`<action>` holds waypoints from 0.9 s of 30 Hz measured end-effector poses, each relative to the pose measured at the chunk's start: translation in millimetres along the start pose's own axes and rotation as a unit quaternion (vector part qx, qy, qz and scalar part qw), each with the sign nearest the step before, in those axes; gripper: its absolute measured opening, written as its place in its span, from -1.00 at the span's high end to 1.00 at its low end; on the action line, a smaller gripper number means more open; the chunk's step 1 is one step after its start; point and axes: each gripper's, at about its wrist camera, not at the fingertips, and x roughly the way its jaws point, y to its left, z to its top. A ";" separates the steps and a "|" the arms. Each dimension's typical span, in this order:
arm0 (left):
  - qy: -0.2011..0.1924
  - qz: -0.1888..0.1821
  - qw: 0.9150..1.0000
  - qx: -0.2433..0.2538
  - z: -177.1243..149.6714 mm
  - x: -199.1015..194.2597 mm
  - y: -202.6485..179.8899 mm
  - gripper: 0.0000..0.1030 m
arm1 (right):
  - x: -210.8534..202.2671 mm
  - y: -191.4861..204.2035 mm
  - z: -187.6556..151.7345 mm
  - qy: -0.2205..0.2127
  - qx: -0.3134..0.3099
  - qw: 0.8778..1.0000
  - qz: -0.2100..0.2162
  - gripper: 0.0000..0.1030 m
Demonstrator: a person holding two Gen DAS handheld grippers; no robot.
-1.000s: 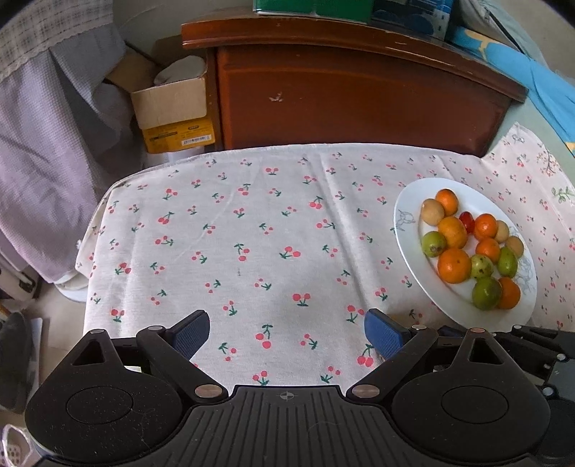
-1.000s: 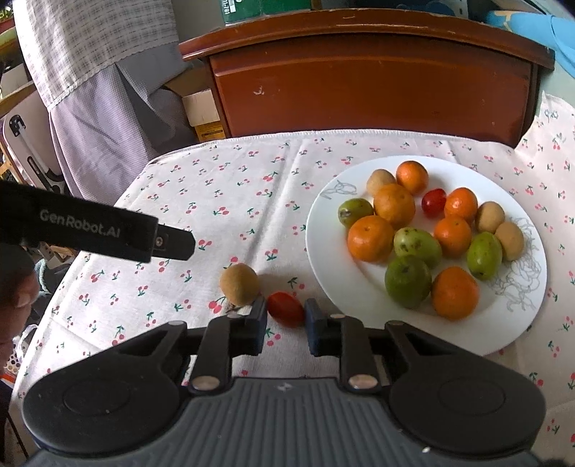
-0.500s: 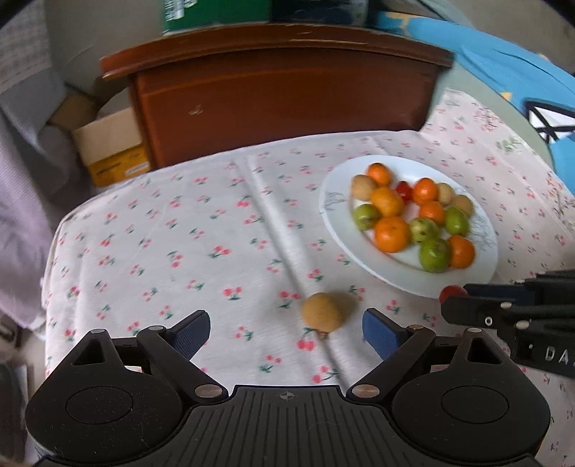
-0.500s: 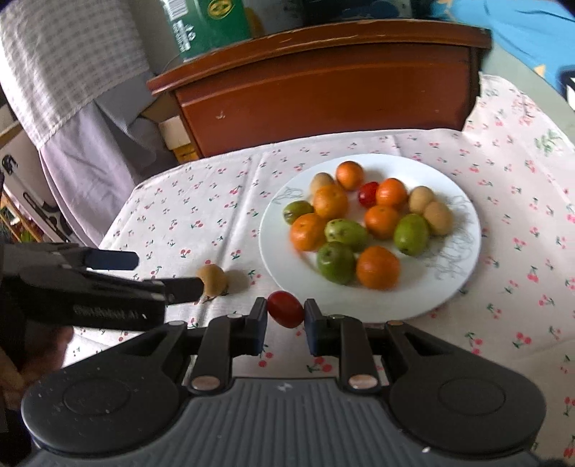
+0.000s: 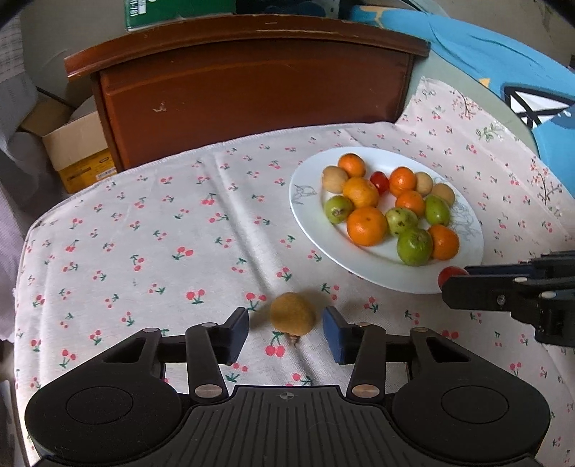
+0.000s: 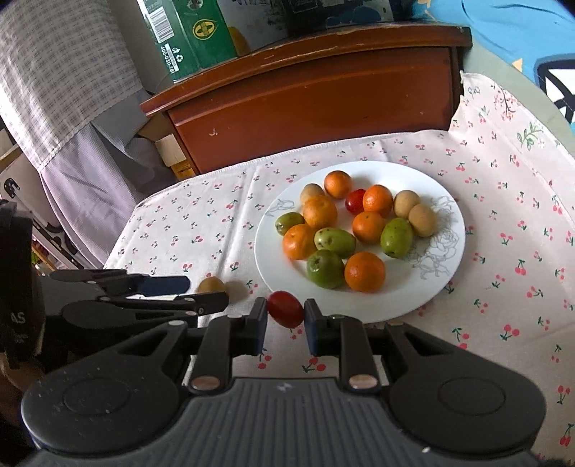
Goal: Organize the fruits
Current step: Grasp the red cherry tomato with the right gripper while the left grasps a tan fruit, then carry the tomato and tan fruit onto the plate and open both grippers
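The right gripper (image 6: 285,313) pinches a small red cherry tomato (image 6: 285,309) just short of the near rim of the round white plate (image 6: 445,283). The left gripper (image 5: 285,336) stands spread around a fuzzy brown kiwi-like fruit (image 5: 293,314) on the cherry-print cloth (image 5: 143,233), near-left of that plate, without visibly touching it. Most fruit already sits on the plate; by my reading, these two remain.

Not much to read here tbh. The green carton (image 6: 187,32) sitting on top of the wooden headboard (image 6: 316,86) has a white barcode strip with "400-0311-781" and a recycling mark next to it. The left tool (image 6: 201,292) shows the letters "AS" on its body, rest cut off
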 end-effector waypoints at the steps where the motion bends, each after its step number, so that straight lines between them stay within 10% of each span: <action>1: 0.000 0.000 1.000 0.004 -0.4 1.0 -1.5 0.19 | 0.2 -0.3 0.0 0.001 0.002 1.000 0.000 0.57; 10: -0.002 0.002 1.000 0.016 -0.9 6.4 -6.1 0.50 | 2.1 -3.4 -0.5 0.005 0.009 1.000 -0.001 0.57; 27: -0.064 -0.017 0.997 -0.044 30.4 -20.5 0.9 0.51 | -14.0 -13.6 18.2 -0.033 0.034 0.999 0.000 0.57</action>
